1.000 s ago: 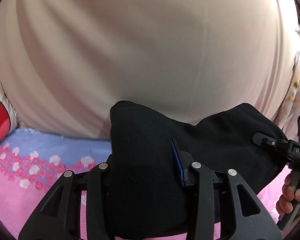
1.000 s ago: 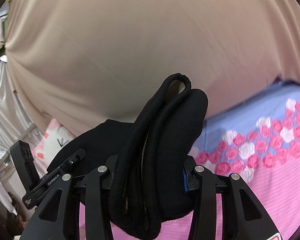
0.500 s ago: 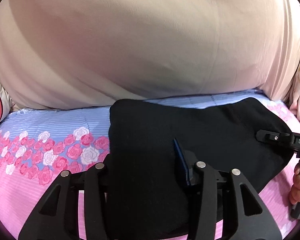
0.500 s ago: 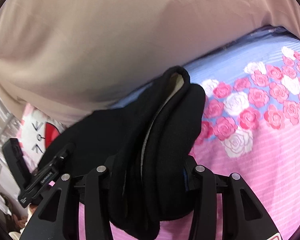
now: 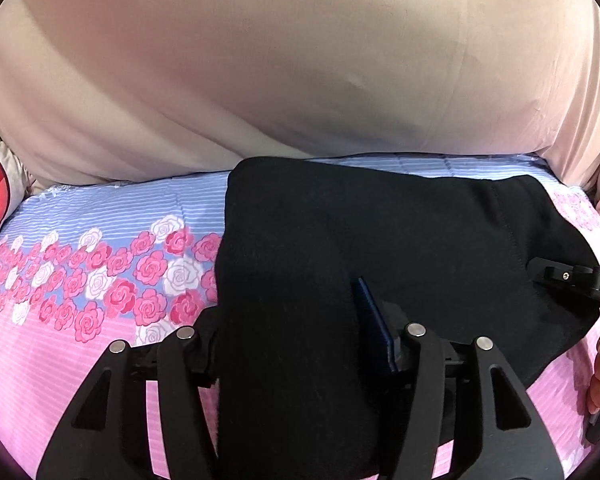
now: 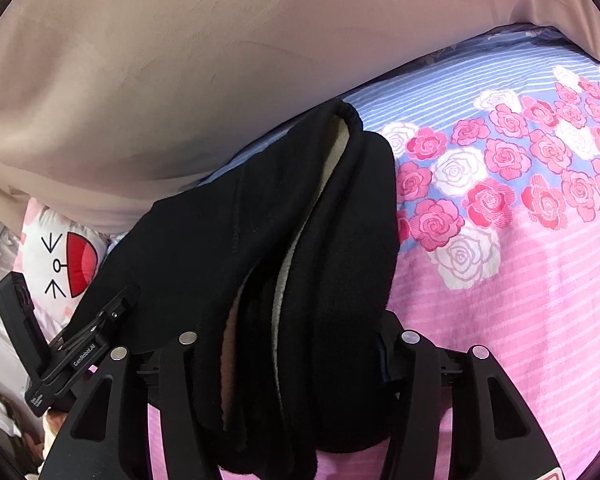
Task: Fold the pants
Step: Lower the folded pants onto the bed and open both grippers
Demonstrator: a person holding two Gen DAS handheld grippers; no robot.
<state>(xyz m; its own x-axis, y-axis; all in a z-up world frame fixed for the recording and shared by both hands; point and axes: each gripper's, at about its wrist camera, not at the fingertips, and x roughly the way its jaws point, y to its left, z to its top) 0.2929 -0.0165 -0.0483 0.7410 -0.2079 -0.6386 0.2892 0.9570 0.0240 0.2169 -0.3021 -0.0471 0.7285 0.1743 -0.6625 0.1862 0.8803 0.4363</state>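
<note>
Jaws of both grippers clamped on black pants (image 5: 380, 240)

"GenRobot.AI" is printed in white on the left gripper (image 6: 85, 345); the right gripper (image 5: 576, 280) shows only "DA".

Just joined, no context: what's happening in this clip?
A person is folding black pants on a bed with a pink and blue rose-print sheet, one handheld claw in each hand. The left claw is clamped on one end of the pants, the right claw on the other, where several bunched layers show a pale lining. The pants span between the two, low over the sheet. A large beige cloth fills the background, with a cartoon-face pillow at the side.
</note>
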